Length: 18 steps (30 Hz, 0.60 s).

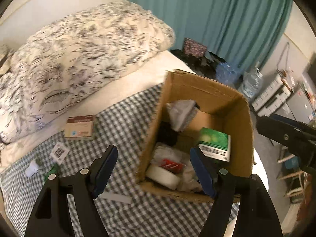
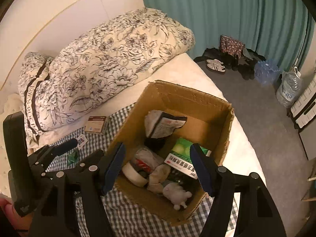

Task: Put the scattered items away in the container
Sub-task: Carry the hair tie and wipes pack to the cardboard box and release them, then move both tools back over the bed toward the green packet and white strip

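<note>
An open cardboard box (image 1: 207, 90) stands on a checked cloth (image 1: 126, 118) on the bed. Inside it lie a green packet box (image 1: 215, 140), a tape roll (image 1: 164, 174), a silver pouch (image 1: 181, 114) and a pale plush toy (image 2: 175, 194). My left gripper (image 1: 154, 167) is open over the box's near left wall, with nothing between its fingers. My right gripper (image 2: 158, 168) is open above the box (image 2: 189, 98), also with nothing held. On the cloth to the left lie a brown-and-white medicine box (image 1: 80, 127), a QR card (image 1: 59, 152), a small white object (image 1: 32, 168) and a green packet (image 2: 72, 157).
A floral duvet (image 2: 110, 59) lies rolled along the bed's far side. The mattress edge drops off just right of the box. On the grey floor are shoes (image 2: 215, 64) and water bottles (image 2: 288, 88), in front of a teal curtain (image 2: 227, 9).
</note>
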### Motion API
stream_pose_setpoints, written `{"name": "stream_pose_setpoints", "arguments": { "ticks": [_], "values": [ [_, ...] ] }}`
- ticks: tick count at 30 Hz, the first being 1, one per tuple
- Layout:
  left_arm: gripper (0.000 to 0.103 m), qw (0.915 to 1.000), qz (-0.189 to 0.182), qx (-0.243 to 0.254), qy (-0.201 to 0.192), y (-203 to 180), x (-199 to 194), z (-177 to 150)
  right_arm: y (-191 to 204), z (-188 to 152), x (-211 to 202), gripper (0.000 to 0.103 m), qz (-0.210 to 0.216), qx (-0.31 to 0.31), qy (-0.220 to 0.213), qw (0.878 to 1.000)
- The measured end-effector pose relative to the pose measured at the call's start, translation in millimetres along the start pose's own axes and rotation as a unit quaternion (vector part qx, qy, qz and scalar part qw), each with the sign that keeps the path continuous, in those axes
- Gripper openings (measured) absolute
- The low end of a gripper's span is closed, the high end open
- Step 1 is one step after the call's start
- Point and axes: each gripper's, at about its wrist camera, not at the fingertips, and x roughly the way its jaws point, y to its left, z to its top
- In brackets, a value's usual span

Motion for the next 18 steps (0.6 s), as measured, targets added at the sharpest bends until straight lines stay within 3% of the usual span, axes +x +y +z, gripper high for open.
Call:
{"name": "stream_pose_setpoints", "arguments": {
  "ticks": [18],
  "values": [
    [0.082,0.9927,0.079,-0.087,-0.030,113.6,-103.0,-63.7,123.5,-38.3,-42.5,0.068,0.032,-0.060,-0.034,0.997]
  ]
}}
